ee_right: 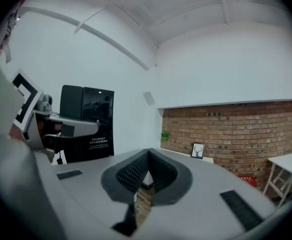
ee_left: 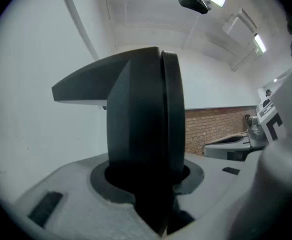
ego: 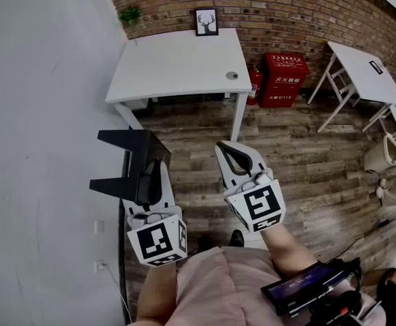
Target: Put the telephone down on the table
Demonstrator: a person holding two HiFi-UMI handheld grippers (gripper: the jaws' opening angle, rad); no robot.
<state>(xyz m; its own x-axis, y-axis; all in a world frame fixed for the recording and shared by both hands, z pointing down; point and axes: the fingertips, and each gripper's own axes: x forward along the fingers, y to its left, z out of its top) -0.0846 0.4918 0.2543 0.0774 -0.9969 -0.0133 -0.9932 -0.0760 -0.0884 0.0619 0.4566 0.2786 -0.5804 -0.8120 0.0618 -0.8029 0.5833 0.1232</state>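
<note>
The black telephone (ego: pixel 133 163), an angular piece with two flat arms that point left, hangs in the air beside the white wall. My left gripper (ego: pixel 147 175) is shut on it. In the left gripper view the telephone (ee_left: pixel 140 114) stands upright between the jaws and fills the middle. My right gripper (ego: pixel 233 156) is level beside it, shut, with nothing between its fingers (ee_right: pixel 147 156). The white table (ego: pixel 177 63) stands ahead against the brick wall. From the right gripper view the telephone (ee_right: pixel 87 123) shows at the left.
On the white table's back edge stand a framed deer picture (ego: pixel 206 21) and a small plant (ego: pixel 130 15). Its top has a round cable hole (ego: pixel 232 75). A red fire-extinguisher box (ego: pixel 284 80) sits on the wooden floor to its right. A second white table (ego: pixel 364 70) is farther right.
</note>
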